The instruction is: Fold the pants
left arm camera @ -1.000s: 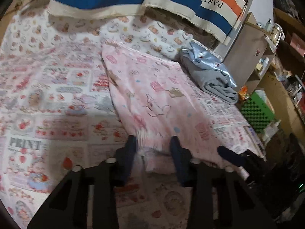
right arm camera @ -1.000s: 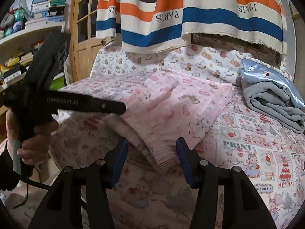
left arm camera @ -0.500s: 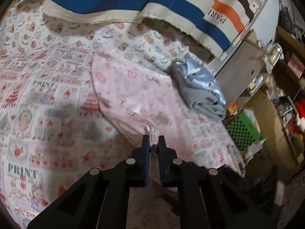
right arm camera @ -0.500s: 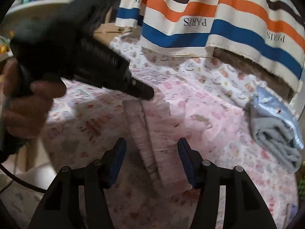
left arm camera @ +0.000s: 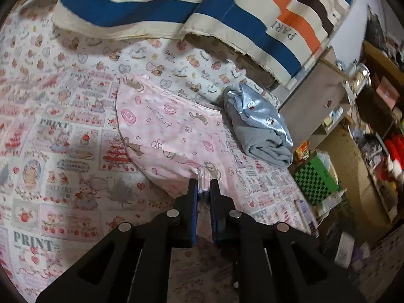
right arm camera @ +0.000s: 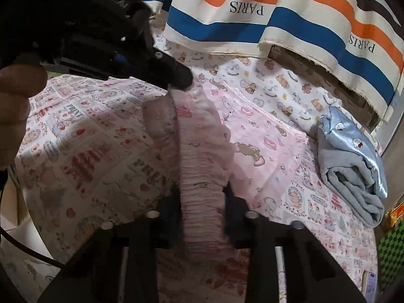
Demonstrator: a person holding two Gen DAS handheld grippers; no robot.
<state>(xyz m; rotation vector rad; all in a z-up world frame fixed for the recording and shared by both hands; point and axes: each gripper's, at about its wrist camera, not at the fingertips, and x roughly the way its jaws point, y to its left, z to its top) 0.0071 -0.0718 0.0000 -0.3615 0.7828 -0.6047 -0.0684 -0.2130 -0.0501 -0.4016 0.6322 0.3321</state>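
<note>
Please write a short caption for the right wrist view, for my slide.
Right gripper closing on the waistband of the pink pants, whose far corner the left gripper pinches.

Both views are dim and warm, with soft indoor light and no glare. Fisheye bending curves the striped cloth (left arm camera: 227,12) at twelve o'clock, and black corners ring each frame. The right wrist view is motion-blurred at six o'clock, where the gripper fingers (right arm camera: 234,217) smear. Soft shadows darken the bedsheet (left arm camera: 58,151) toward six o'clock.

We read "PARIS" – upside down – on the striped cloth (right arm camera: 252,12), "PRINT" on the patterned bedsheet (left arm camera: 35,242), and "GenRobot.AI", partly cut off, on the left gripper (right arm camera: 184,80).
</note>
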